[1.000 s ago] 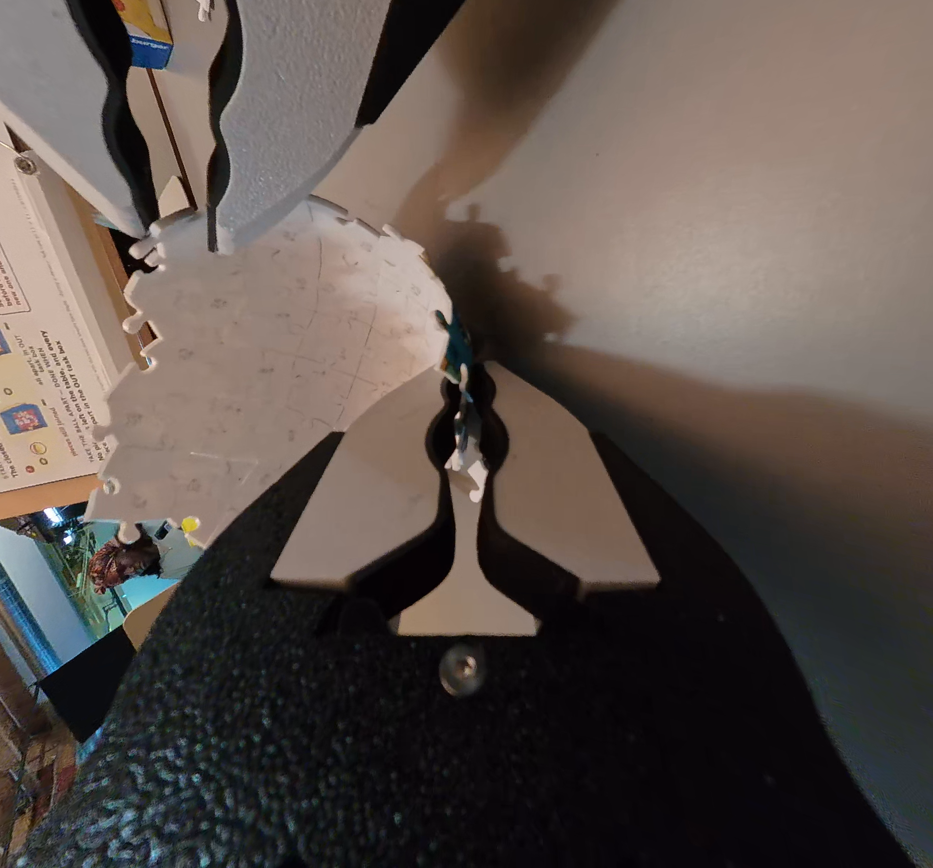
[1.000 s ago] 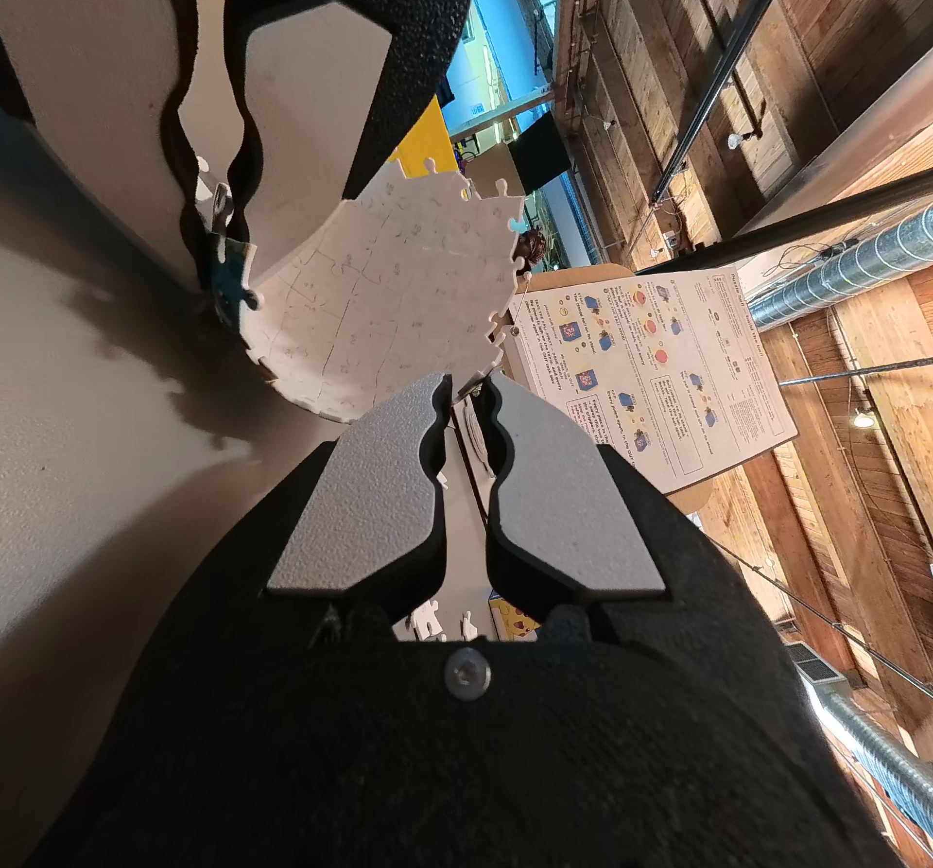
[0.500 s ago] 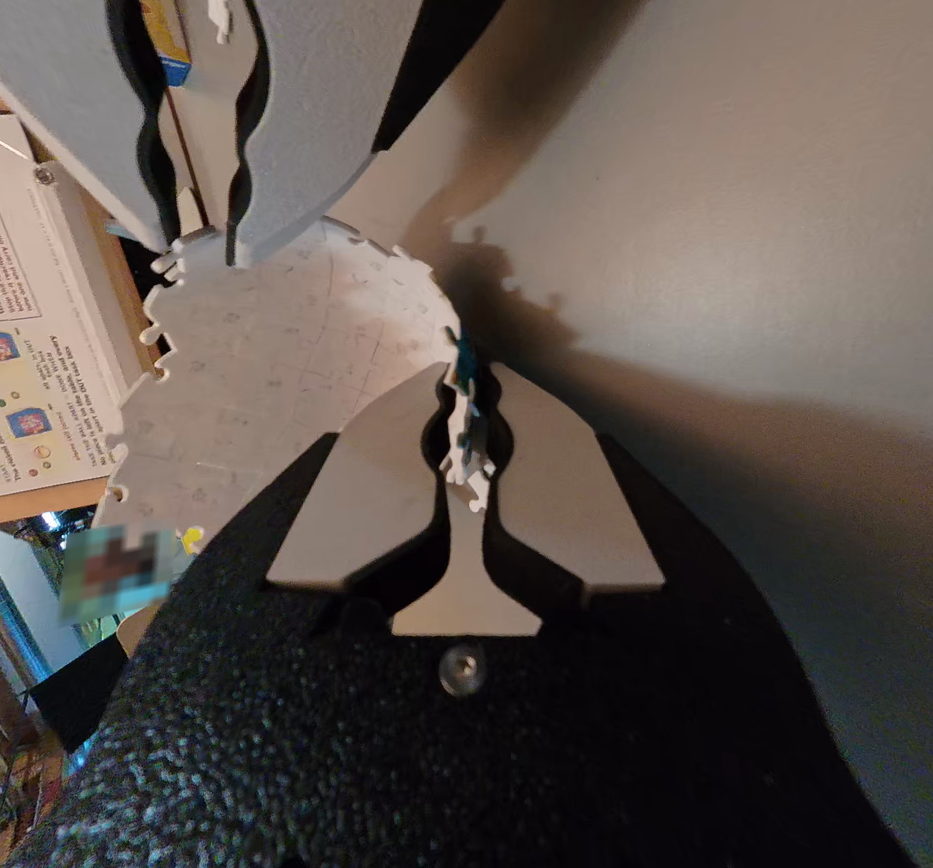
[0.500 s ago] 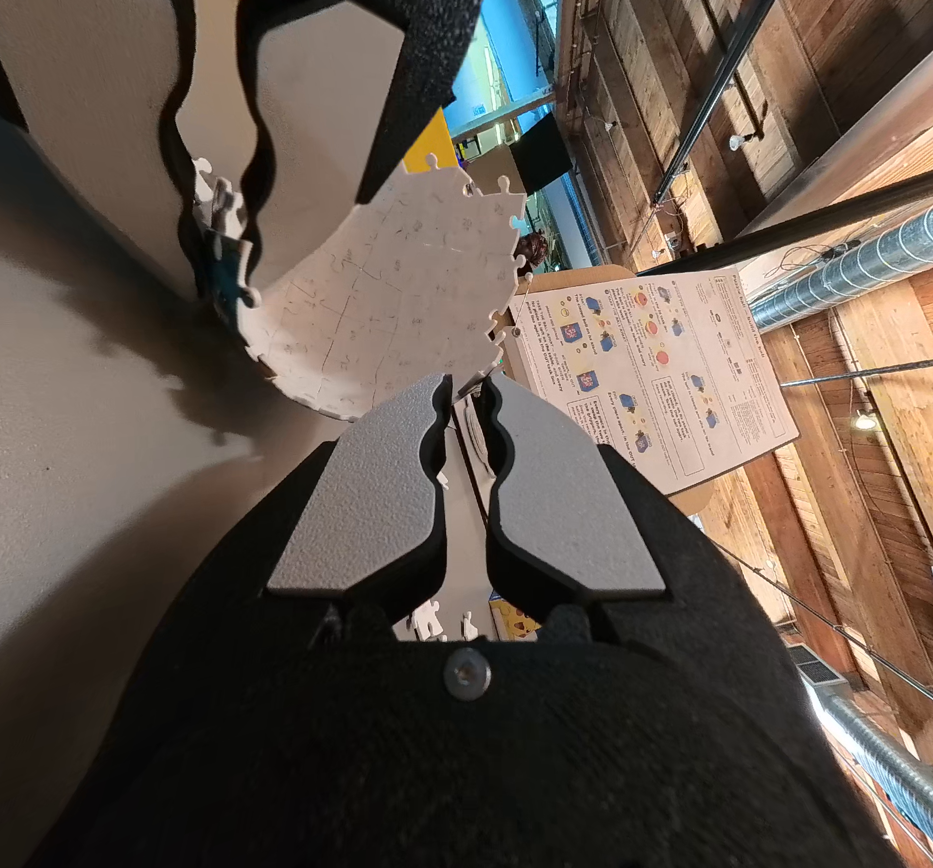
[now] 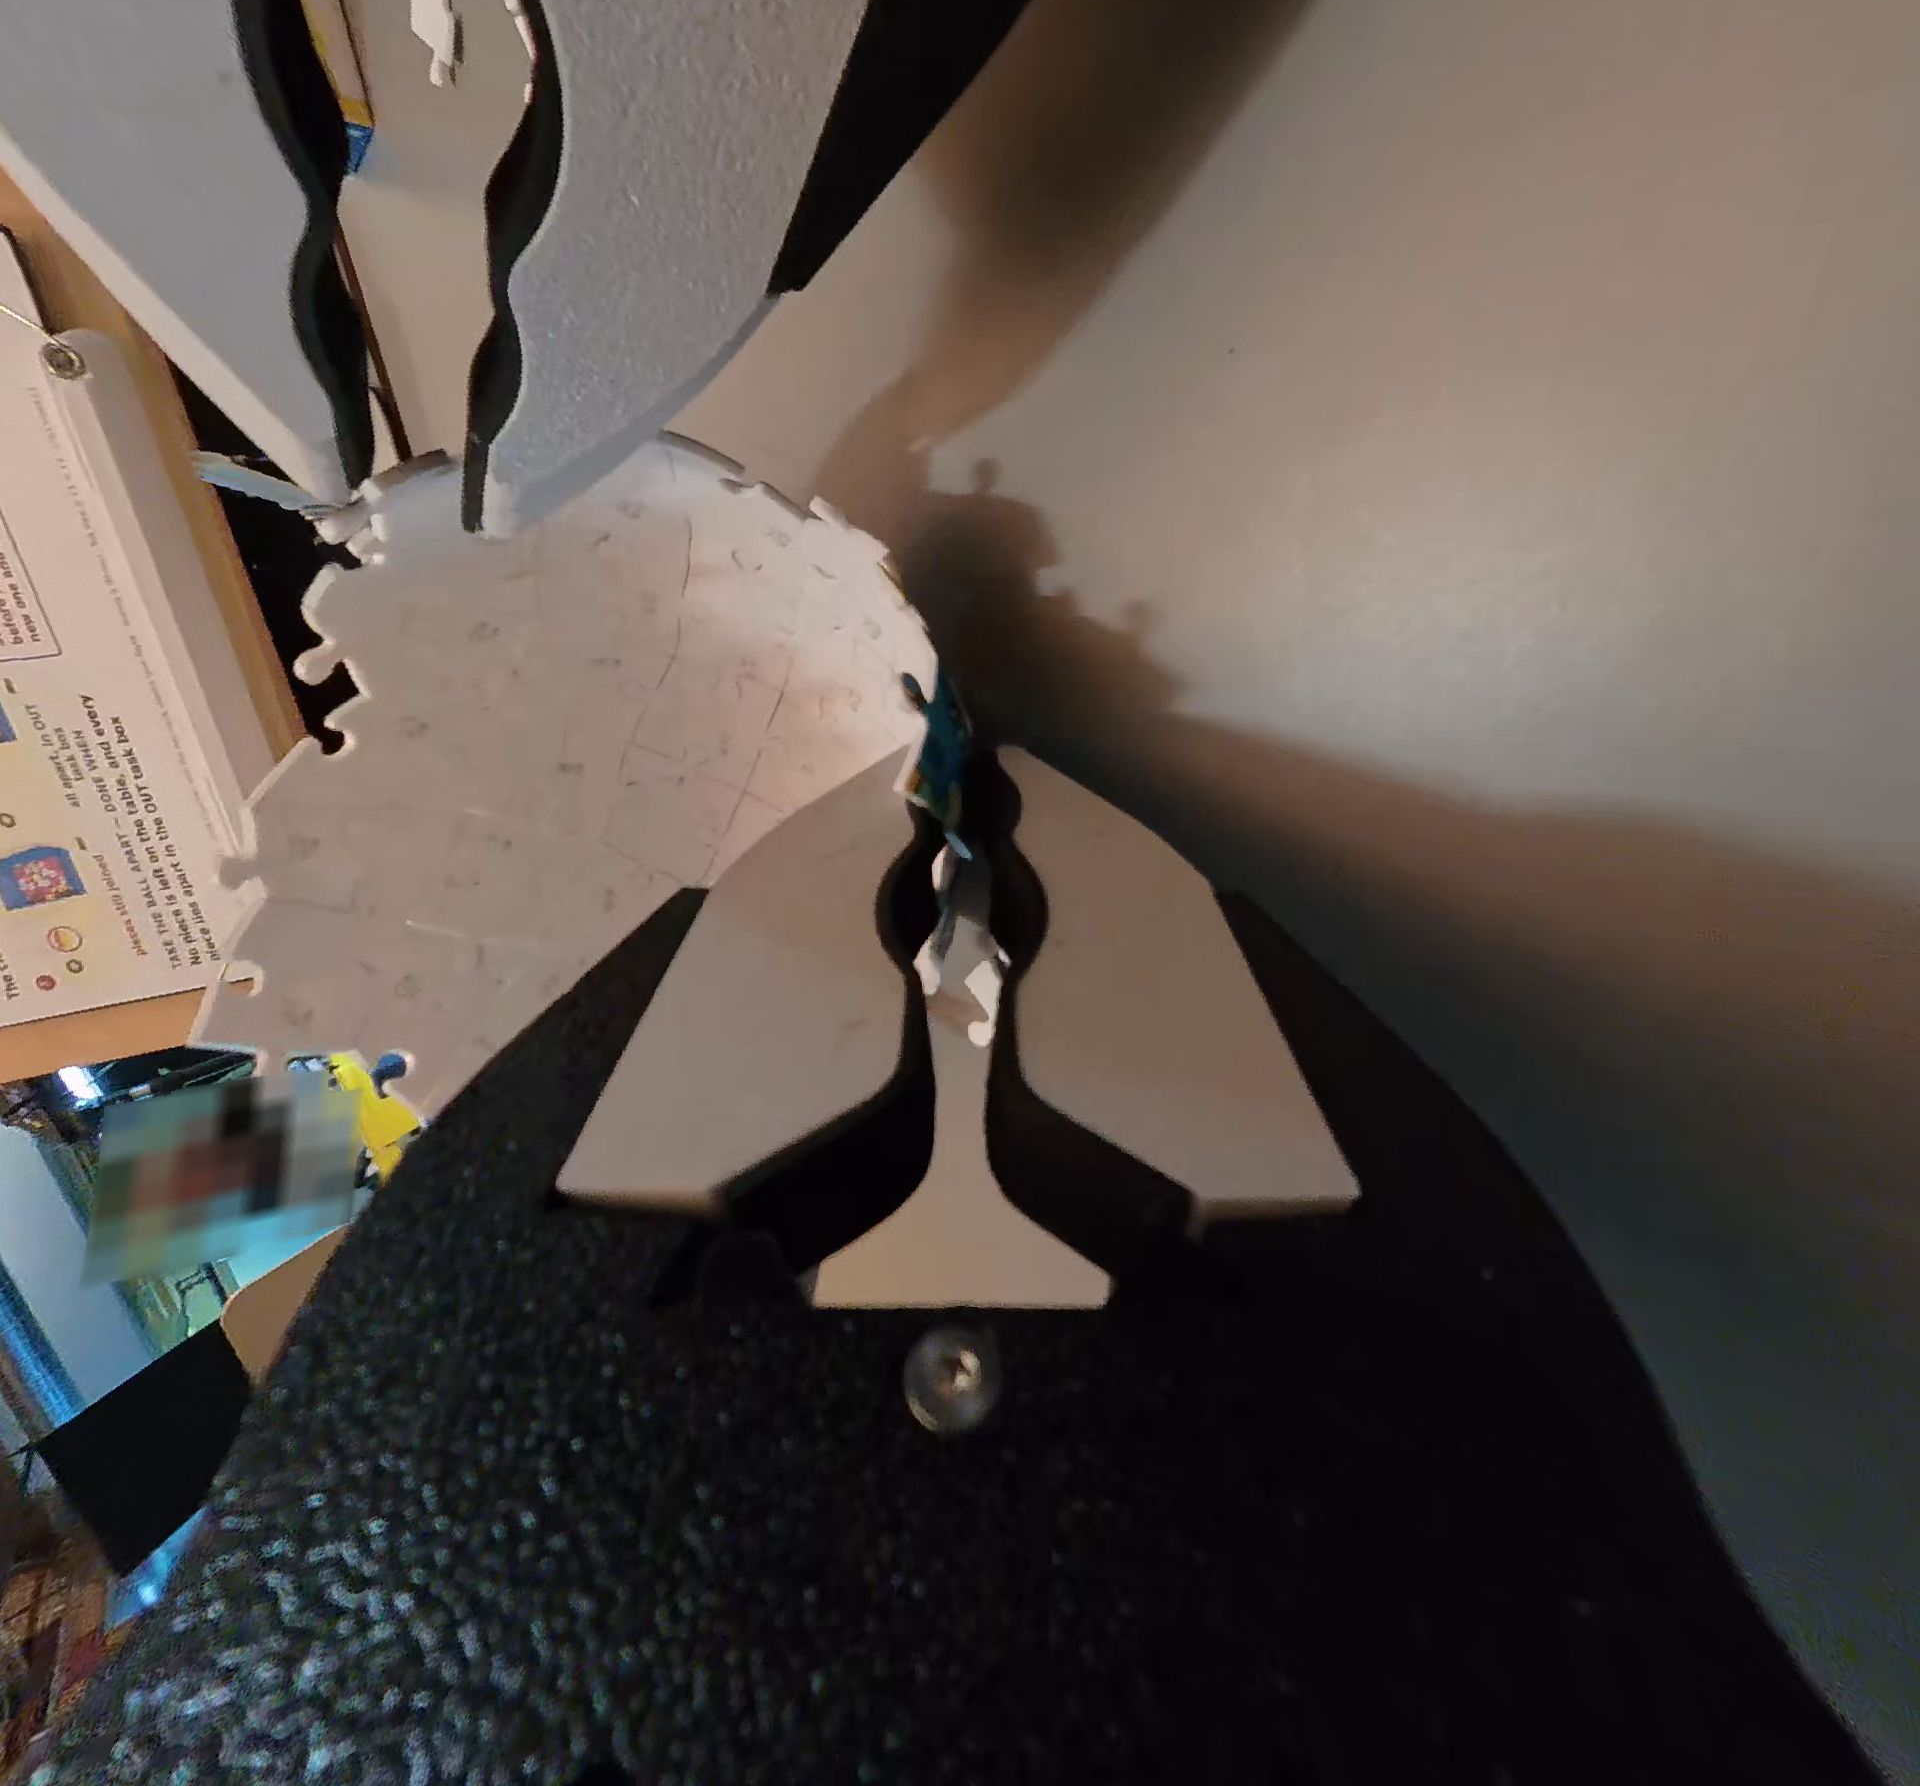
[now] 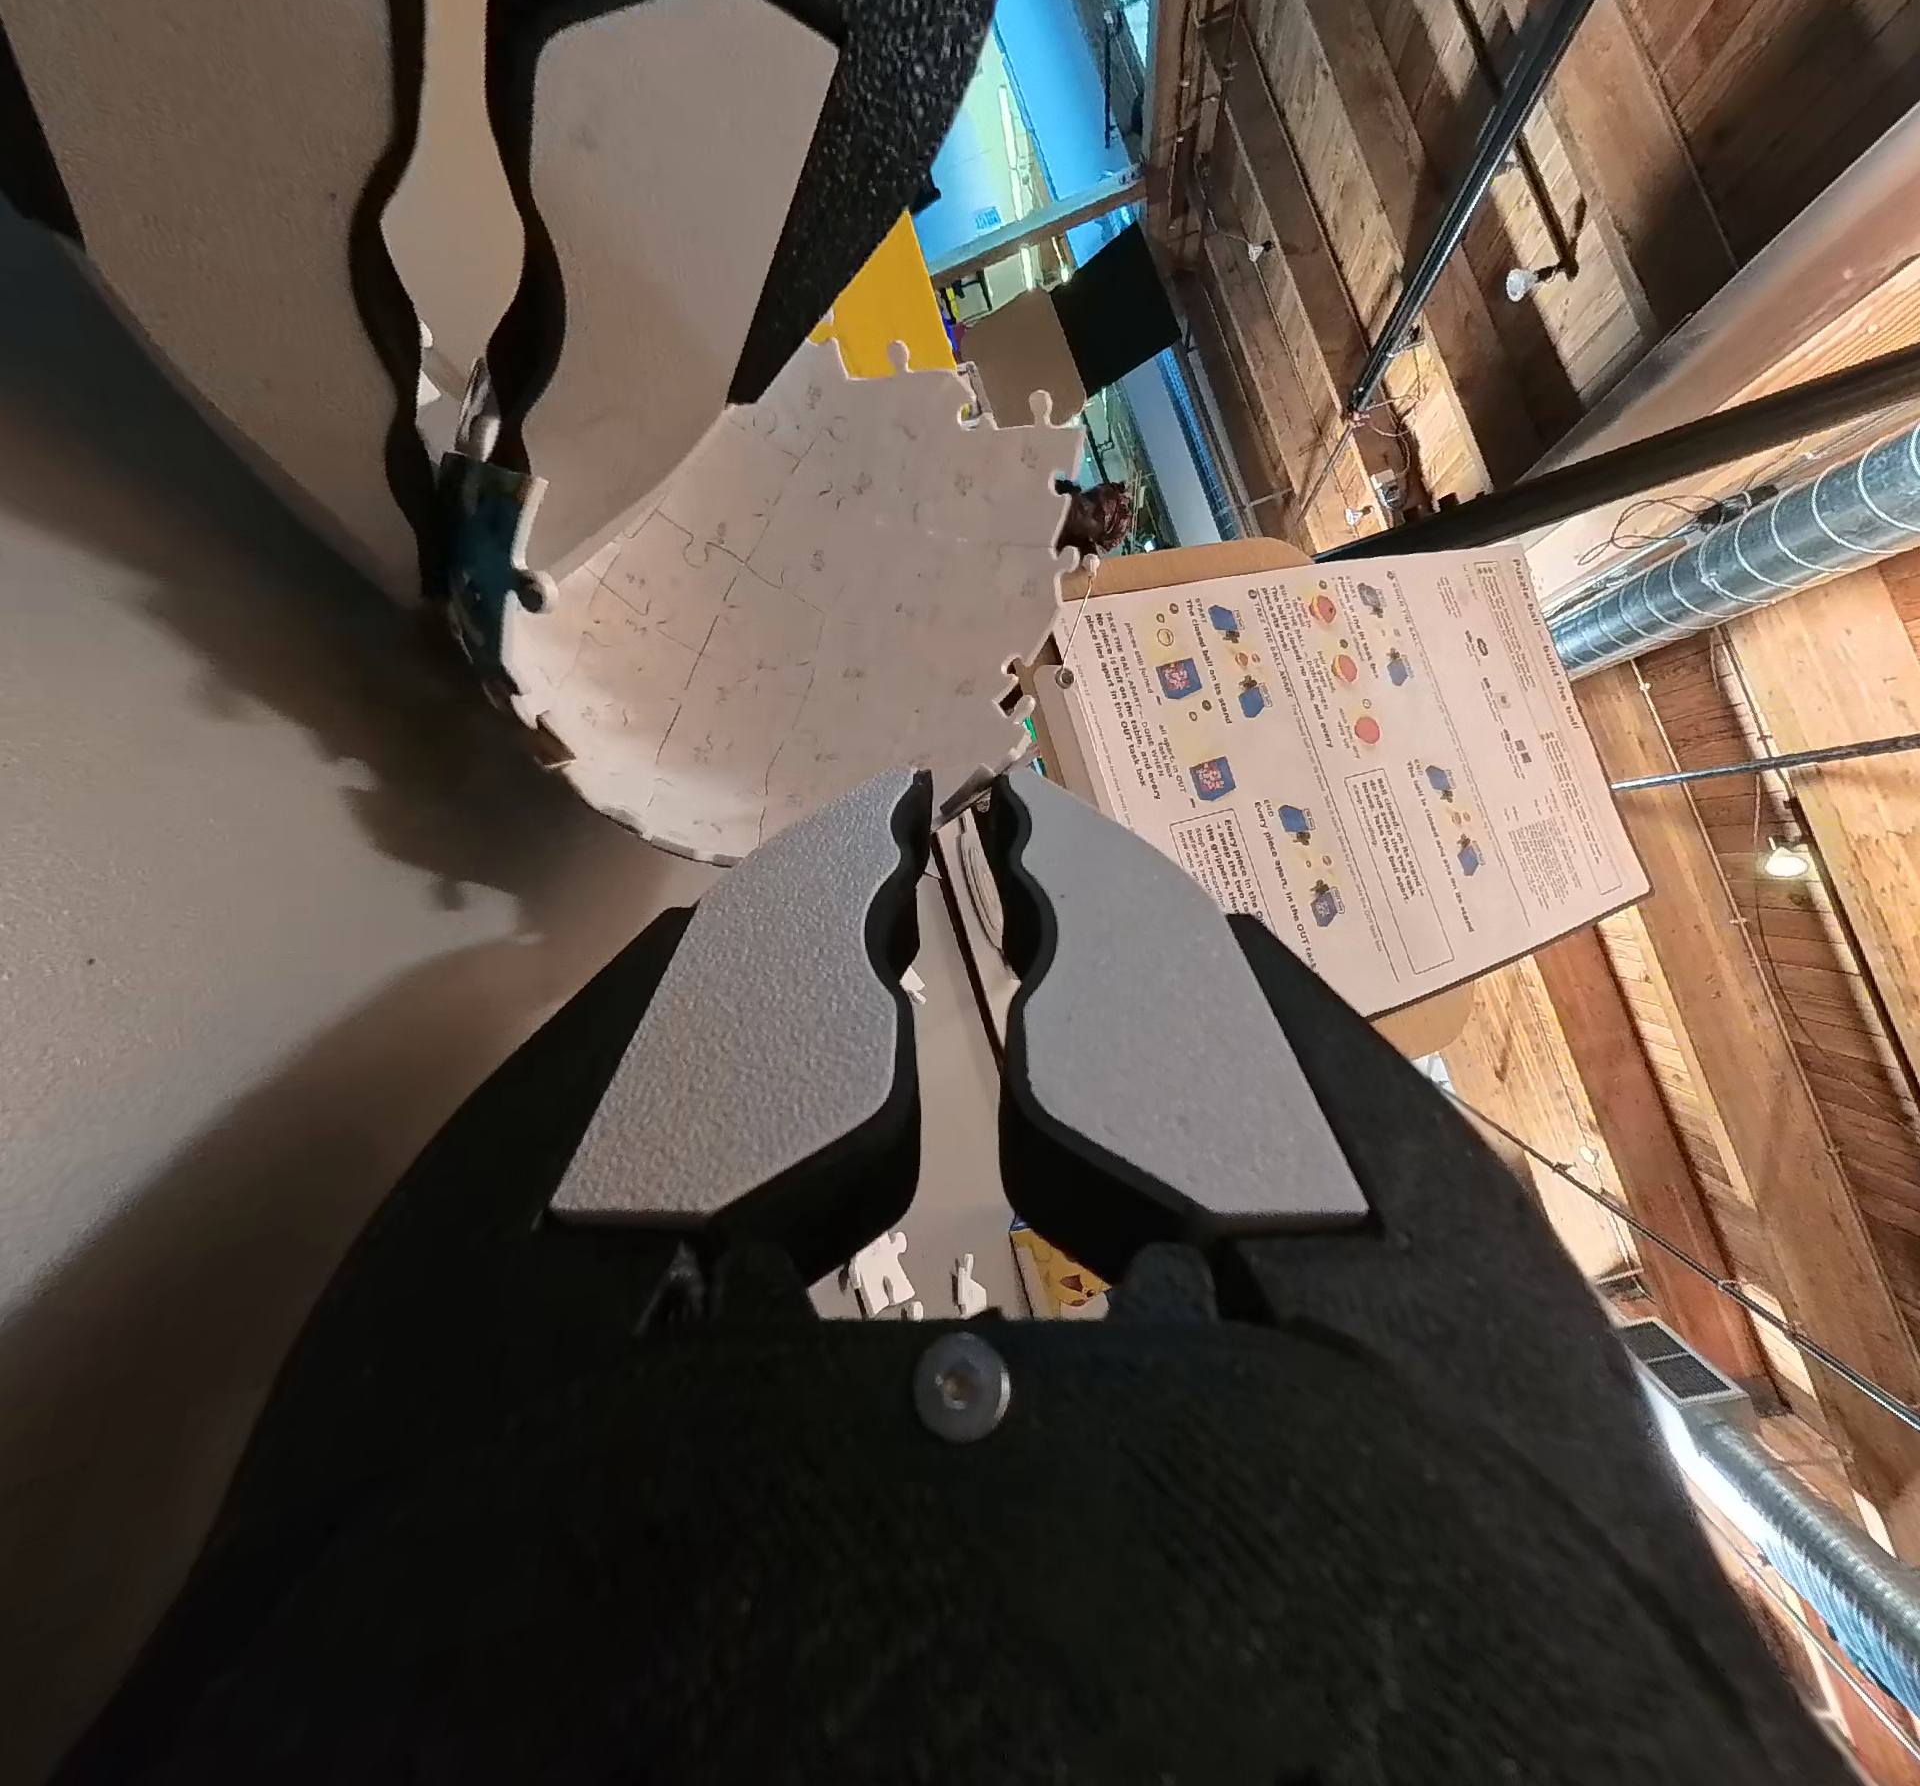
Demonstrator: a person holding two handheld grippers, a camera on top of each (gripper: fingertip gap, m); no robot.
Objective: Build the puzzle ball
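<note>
A: Between the two tools, the half-built puzzle ball shell (image 5: 540, 780) hangs above the grey tabletop (image 5: 1455, 386), white inner face showing. The left tool (image 5: 951, 863) is clamped on a loose piece (image 5: 961, 947) at the shell's blue-printed edge.

B: And the right tool (image 6: 961, 806)?

A: Nearly closed on the opposite rim; whether it truly pinches is hard to tell.

B: The risk?

A: Likely a misaligned tab. Pushing skewed could pop neighbouring pieces apart or twist the shell free.
</note>
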